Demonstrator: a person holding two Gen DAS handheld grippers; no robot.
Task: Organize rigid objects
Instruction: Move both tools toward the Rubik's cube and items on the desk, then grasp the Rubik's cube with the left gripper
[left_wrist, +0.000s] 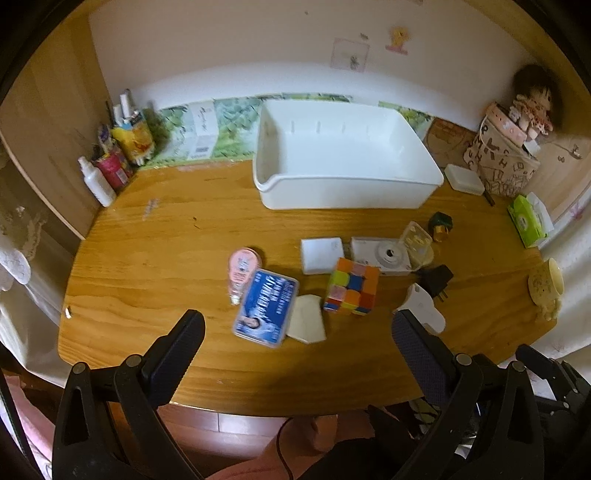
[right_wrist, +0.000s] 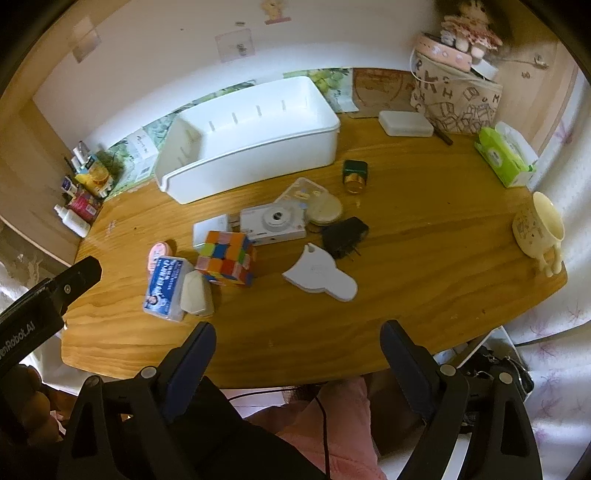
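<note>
An empty white bin (left_wrist: 343, 155) (right_wrist: 251, 136) stands at the back of the wooden table. In front of it lie a colour cube (left_wrist: 352, 286) (right_wrist: 226, 256), a blue box (left_wrist: 266, 308) (right_wrist: 164, 288), a white camera (left_wrist: 382, 254) (right_wrist: 273, 223), a white square box (left_wrist: 320, 254), a pink tin (left_wrist: 242, 264), a black plug (left_wrist: 436, 278) (right_wrist: 345, 232) and a flat white piece (right_wrist: 319, 277). My left gripper (left_wrist: 295, 328) is open above the near edge, in front of the blue box. My right gripper (right_wrist: 297, 336) is open above the near edge, in front of the flat white piece.
Bottles and tubes (left_wrist: 114, 155) crowd the back left corner. A patterned bag (right_wrist: 456, 96) with a doll, a white soap box (right_wrist: 406, 123), a green tissue pack (right_wrist: 504, 155) and a cream mug (right_wrist: 539, 229) sit at the right. The left gripper's body (right_wrist: 44, 299) shows at the left.
</note>
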